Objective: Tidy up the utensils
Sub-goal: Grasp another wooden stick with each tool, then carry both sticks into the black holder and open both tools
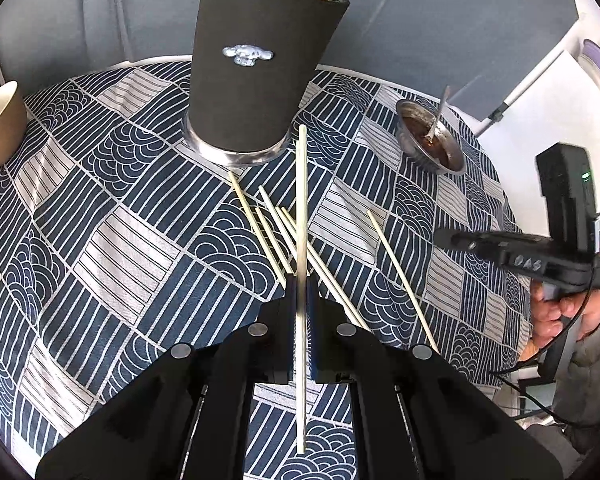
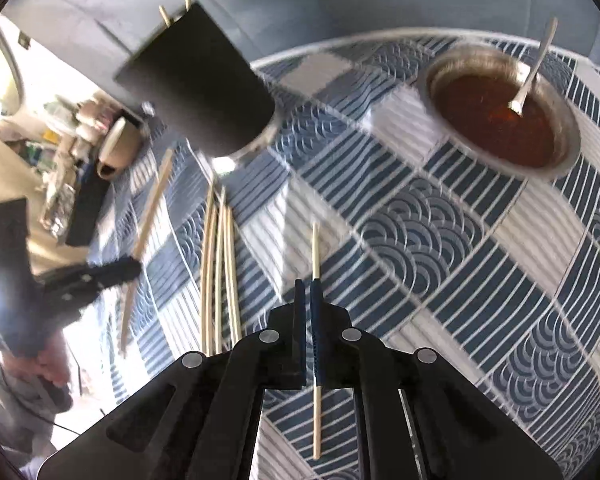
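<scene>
Here, in the left wrist view, a pale wooden chopstick [image 1: 301, 240] is clamped between the closed fingers of the left gripper [image 1: 301, 280], its length running up the middle of the frame and down past the fingers. A loose cluster of wooden chopsticks [image 1: 278, 236] is seen lying on the blue-and-white patterned tablecloth [image 1: 140, 216] just above the fingertips. A tall black-sleeved metal cup [image 1: 260, 64] holding two sticks is placed at the upper centre, and a small steel bowl of brown sauce [image 1: 430, 142] with a spoon is set at the upper right. A beige bowl [image 1: 0, 128] is cut off at the left edge. The right gripper [image 1: 444, 236] is held by a hand at the right edge.

In the right wrist view, a single thin wooden stick [image 2: 316, 248] is pinched between the right gripper's closed fingers at centre. The cluster is spread at centre left, the cup at the upper left, the sauce bowl at the upper right. The left gripper, blurred, is seen at the left gripping its chopstick.
</scene>
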Action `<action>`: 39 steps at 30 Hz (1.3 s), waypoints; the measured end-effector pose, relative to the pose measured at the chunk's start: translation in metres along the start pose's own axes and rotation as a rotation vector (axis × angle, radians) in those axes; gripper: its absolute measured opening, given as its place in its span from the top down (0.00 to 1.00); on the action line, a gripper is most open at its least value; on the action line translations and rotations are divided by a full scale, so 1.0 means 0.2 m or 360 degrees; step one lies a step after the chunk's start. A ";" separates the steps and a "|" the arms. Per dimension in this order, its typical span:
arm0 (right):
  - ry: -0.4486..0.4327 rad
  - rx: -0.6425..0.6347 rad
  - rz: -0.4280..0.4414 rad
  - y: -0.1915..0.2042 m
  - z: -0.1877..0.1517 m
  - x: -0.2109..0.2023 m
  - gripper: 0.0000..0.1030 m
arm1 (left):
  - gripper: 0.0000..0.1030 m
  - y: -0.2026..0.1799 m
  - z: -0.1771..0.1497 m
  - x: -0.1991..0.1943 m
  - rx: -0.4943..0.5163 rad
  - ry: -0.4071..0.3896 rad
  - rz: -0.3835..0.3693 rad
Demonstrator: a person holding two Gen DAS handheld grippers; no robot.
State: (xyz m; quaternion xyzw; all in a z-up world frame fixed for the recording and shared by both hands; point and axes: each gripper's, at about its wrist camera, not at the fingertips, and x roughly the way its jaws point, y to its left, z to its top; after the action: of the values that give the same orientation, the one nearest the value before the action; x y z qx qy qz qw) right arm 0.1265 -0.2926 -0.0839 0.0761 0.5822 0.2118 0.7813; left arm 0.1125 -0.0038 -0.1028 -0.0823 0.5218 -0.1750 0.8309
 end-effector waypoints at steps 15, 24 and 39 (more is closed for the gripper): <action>0.0214 -0.0146 -0.0484 0.15 -0.10 0.25 0.81 | 0.95 0.16 -0.06 -0.10 -0.0048 -0.0010 -0.0047; 0.0190 -0.0144 -0.0558 0.24 -0.10 0.26 0.89 | 0.95 0.24 -0.04 -0.22 -0.0078 -0.0066 -0.0052; -0.0133 0.0315 0.0181 0.14 -0.08 -0.07 0.96 | 0.95 0.22 0.10 -0.38 -0.0009 -0.0071 0.0016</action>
State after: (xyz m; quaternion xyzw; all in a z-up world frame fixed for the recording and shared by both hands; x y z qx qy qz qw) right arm 0.1017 -0.2763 -0.0662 0.1944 0.5619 0.1939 0.7803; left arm 0.1094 0.0650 -0.0456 -0.0859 0.5041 -0.1673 0.8429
